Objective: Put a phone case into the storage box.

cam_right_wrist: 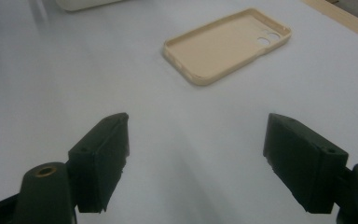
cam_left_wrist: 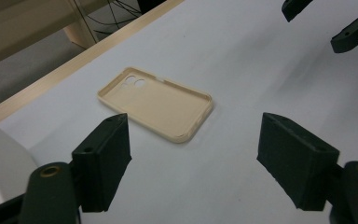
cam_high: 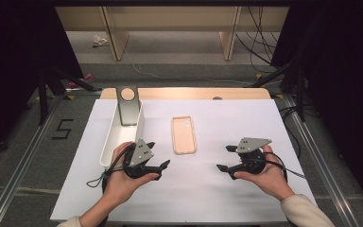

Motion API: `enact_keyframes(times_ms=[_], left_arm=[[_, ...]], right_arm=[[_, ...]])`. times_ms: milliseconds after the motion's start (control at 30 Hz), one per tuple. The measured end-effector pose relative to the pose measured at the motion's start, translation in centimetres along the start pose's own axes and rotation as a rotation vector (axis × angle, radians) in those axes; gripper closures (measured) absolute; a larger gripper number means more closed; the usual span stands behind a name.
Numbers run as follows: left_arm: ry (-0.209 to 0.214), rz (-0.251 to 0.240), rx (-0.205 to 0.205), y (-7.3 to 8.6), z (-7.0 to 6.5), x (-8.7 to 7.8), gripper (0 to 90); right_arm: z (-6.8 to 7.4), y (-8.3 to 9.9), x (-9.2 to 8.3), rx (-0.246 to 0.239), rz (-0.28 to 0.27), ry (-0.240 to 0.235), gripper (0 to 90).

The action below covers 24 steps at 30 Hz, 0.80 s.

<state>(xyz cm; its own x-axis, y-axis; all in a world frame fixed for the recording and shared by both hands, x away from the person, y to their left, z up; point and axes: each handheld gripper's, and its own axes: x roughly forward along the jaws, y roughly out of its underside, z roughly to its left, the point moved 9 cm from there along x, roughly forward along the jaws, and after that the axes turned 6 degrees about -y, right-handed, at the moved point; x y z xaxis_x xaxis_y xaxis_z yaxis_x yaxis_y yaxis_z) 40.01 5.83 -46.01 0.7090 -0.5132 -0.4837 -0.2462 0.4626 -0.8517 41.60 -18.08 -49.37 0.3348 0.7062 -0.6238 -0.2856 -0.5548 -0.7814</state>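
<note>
Flanking a beige phone case (cam_high: pixel 184 135) on the white table (cam_high: pixel 217 198): left gripper (cam_high: pixel 157 156) and right gripper (cam_high: pixel 226 158), both spread, grasping nothing.
Left gripper view: case (cam_left_wrist: pixel 161 103) lies flat ahead of parted jaws. Right gripper view: case (cam_right_wrist: pixel 228 45) well ahead, jaws apart.

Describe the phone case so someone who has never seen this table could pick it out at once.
Start at the white table and go to its middle, right of the long white tray that holds a grey stand. The phone case lies flat there, hollow side up. It is the sole beige thing, with camera holes at its far end.
</note>
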Motion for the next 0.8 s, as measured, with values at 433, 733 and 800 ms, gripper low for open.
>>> enact_keyframes(times_ms=[433,733,800], left_arm=[[0.051,0.166,0.146,-1.2,-1.7,6.0,28.2],[0.043,0.160,0.142,-0.6,-1.5,5.6,28.6],[0.046,0.148,0.137,-0.4,-1.7,4.9,28.5]], right_arm=[[-0.5,0.4,-1.1,0.012,-0.012,0.012,23.1],[-0.5,-0.2,-0.2,-0.010,0.000,0.006,30.4],[-0.4,-0.6,0.4,-0.032,0.015,0.005,33.8]])
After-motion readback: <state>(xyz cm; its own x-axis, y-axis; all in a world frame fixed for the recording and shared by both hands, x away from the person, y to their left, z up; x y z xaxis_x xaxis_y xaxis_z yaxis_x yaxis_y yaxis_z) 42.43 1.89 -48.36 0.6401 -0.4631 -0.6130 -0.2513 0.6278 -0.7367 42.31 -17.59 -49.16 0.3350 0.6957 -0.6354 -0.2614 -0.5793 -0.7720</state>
